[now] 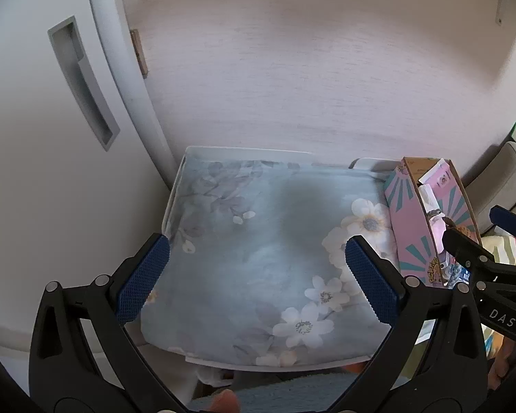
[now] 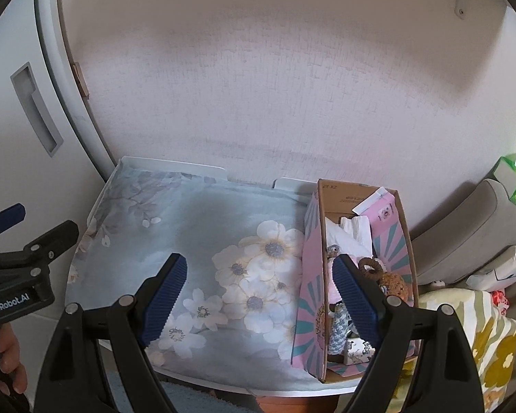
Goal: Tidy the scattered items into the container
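Observation:
A pink cardboard box [image 2: 311, 275] with teal rays stands open at the right side of the small table; it also shows in the left wrist view [image 1: 409, 227]. Inside it lie a pink carton [image 2: 383, 215], white tissue [image 2: 352, 229], a brown woven toy [image 2: 392, 282] and other small items. My right gripper [image 2: 258, 296] is open and empty, above the cloth by the box's near end. My left gripper [image 1: 258, 282] is open and empty over the middle of the cloth.
A pale blue flowered cloth [image 2: 203, 227] covers the white table [image 2: 175, 164]. A white cabinet door [image 1: 34, 137] stands at the left, a wall behind. To the right are a beige seat [image 2: 464, 227], a green tissue pack [image 2: 514, 180] and a yellow-flowered fabric [image 2: 481, 337].

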{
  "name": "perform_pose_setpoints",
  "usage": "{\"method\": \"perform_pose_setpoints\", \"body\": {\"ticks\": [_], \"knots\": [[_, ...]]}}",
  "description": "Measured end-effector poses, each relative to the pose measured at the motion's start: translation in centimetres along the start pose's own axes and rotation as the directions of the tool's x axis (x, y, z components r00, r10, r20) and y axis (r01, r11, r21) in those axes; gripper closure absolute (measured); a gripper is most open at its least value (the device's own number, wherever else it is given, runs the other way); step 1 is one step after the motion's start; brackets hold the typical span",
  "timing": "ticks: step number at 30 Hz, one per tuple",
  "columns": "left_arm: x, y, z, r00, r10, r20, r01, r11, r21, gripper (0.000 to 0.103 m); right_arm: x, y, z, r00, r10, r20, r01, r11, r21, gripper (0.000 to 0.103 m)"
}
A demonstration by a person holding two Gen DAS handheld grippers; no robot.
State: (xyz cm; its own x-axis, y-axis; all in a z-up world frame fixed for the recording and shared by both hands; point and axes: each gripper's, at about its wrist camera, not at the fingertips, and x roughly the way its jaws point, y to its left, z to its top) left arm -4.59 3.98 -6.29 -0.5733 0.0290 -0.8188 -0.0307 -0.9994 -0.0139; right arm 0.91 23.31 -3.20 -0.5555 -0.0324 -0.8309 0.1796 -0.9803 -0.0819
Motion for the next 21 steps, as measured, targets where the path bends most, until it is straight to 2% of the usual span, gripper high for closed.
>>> {"method": "perform_pose_setpoints", "body": {"ticks": [11, 18, 21], "knots": [[-0.4, -1.0, -0.1, 1.0, -0.003, 0.015, 0.003, 1.0, 0.011, 0.001, -0.4, -0.5, -0.5, 1.0, -0.007, 0.005, 0.007, 1.0, 0.013, 0.019], [-1.0, -2.5, -0.2, 1.0, 0.0, 0.025, -0.002, 0.999, 0.054, 0.001, -0.6, -1.4, -1.1, 1.0, -0.022, -0.004, 0.022, 0.999, 0.026, 0.019], [-1.2, -3.0, -0.4, 1.0, -0.015, 0.025, 0.013, 0.998, 0.062, 0.001, -0.6, -1.7, -1.3, 0.999, -0.052, -0.008, 0.053, 0.998, 0.039, 0.019]]}}
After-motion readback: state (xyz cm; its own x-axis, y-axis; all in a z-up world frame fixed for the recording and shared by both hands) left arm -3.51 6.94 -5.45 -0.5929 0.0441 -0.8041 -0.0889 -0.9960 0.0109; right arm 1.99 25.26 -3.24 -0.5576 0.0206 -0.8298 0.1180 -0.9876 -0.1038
